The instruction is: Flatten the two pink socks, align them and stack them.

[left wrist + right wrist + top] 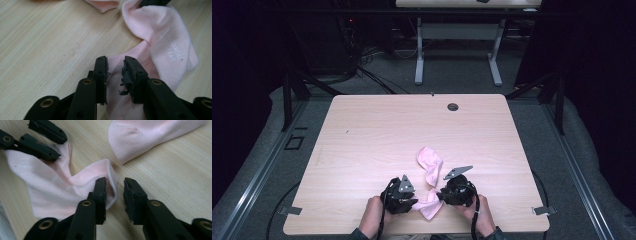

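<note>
Two pale pink socks lie near the table's front edge. The nearer sock [430,206] [165,32] [50,187] is crumpled between my two grippers, and white lettering shows on it. My left gripper [416,203] [115,65] [62,147] points at it from the left. Its jaws stand a little apart, with the ribbed cuff end filling the gap. My right gripper [439,196] [115,186] comes in from the right, and only the sock's folded edge lies in its gap, against one jaw. The second sock [430,162] [150,137] [102,5] lies just beyond, untouched.
The light wooden table [377,135] is bare beyond the socks, with a cable hole [453,107] near its far edge. A person's hands [372,217] hold the grippers at the front edge. Another desk's legs [419,55] stand on the grey floor behind.
</note>
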`<state>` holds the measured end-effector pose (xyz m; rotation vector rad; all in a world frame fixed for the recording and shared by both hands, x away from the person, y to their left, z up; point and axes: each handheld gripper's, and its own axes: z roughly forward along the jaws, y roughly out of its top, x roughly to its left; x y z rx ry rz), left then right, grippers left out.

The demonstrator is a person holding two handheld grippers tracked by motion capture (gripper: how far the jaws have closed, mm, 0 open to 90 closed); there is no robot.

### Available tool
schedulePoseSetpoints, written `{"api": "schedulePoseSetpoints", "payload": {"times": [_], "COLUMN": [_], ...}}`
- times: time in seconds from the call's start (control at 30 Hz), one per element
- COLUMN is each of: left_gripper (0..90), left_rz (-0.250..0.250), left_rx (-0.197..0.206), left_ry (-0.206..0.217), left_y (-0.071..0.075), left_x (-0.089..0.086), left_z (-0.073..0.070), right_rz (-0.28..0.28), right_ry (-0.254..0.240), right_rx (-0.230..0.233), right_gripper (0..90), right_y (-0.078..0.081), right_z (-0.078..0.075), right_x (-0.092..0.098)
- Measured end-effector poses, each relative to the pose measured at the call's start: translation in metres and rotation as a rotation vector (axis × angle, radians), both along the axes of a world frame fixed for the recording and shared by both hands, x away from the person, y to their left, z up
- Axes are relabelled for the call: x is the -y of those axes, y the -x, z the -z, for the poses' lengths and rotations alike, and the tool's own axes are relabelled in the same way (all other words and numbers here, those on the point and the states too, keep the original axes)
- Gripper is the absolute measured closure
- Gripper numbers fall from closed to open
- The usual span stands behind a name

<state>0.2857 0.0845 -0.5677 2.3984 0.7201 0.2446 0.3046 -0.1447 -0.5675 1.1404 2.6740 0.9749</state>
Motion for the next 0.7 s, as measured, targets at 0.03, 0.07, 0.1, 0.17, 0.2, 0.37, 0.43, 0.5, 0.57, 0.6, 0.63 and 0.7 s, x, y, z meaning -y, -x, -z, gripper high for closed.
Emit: {"api": "schedulePoseSetpoints", "payload": {"times": [0.03,0.07,0.1,0.17,0.2,0.37,0.43,0.5,0.57,0.6,0.63,0.7], "left_gripper": [78.8,81.4,83.6,85.4,86.3,87.5,87.6,87.6,87.6,87.6,87.6,87.6], "left_rz": [0.006,0.004,0.005,0.002,-0.001,-0.03,-0.051,-0.086,-0.097,-0.119,-0.119,-0.134], "left_rx": [0.002,0.001,0.004,0.013,0.019,0.045,0.05,0.082,0.087,0.112,0.112,0.134], "left_ry": [0.013,0.02,0.024,0.027,0.032,0.055,0.072,0.116,0.133,0.161,0.161,0.19], "left_y": [0.002,0.003,0.004,0.005,0.006,0.006,0.005,0.003,0.003,0.002,0.002,0.002], "left_x": [0.0,-0.001,-0.001,-0.001,-0.001,-0.004,-0.009,-0.016,-0.019,-0.023,-0.023,-0.025], "left_z": [0.001,0.001,0.002,0.002,0.003,0.004,0.001,-0.008,-0.011,-0.018,-0.018,-0.023], "right_rz": [-0.002,-0.006,-0.004,0.004,0.004,0.017,0.028,0.046,0.056,0.073,0.073,0.091], "right_ry": [-0.008,-0.016,-0.017,-0.026,-0.027,-0.057,-0.068,-0.089,-0.099,-0.111,-0.111,-0.118], "right_rx": [0.003,0.005,0.003,0.009,0.012,0.044,0.067,0.107,0.128,0.158,0.158,0.189], "right_gripper": [79.9,82.3,84.2,86.0,87.2,87.8,87.7,87.8,87.7,87.7,87.7,87.6], "right_y": [0.0,0.001,0.001,0.002,0.003,0.007,0.01,0.015,0.018,0.021,0.021,0.024], "right_z": [0.001,0.001,0.001,0.002,0.0,-0.005,-0.01,-0.02,-0.023,-0.031,-0.031,-0.037], "right_x": [0.0,0.001,0.001,0.001,0.003,0.008,0.012,0.021,0.024,0.03,0.03,0.037]}}
